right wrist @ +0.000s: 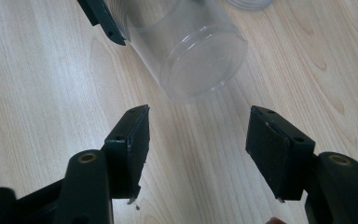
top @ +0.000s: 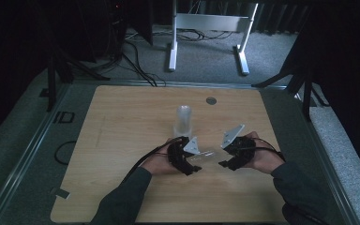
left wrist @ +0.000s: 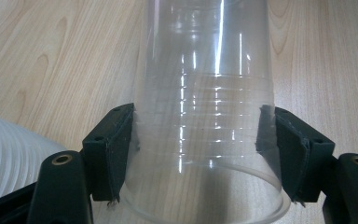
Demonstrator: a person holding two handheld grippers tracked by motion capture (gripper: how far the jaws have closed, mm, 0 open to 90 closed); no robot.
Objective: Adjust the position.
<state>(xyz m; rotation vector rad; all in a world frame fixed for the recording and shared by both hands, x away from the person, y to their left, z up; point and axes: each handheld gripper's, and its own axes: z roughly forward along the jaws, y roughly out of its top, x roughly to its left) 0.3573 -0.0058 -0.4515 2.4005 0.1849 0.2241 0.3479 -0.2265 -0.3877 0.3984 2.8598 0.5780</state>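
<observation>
A clear, thin-walled cup (left wrist: 204, 116), judged light and crushable, is clamped near its rim by the left gripper (left wrist: 204, 154), while the right gripper (right wrist: 198, 154), at its 6 o'clock, is held spread and empty.

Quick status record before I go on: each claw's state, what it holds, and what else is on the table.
left claw: shut on clear cup, pads against its walls near the rim
right claw: open, nothing between its jaws, facing the cup's base
clear cup pose: held on its side between the two hands
other items: stack of clear cups standing upright farther back
surface: wooden table
</observation>
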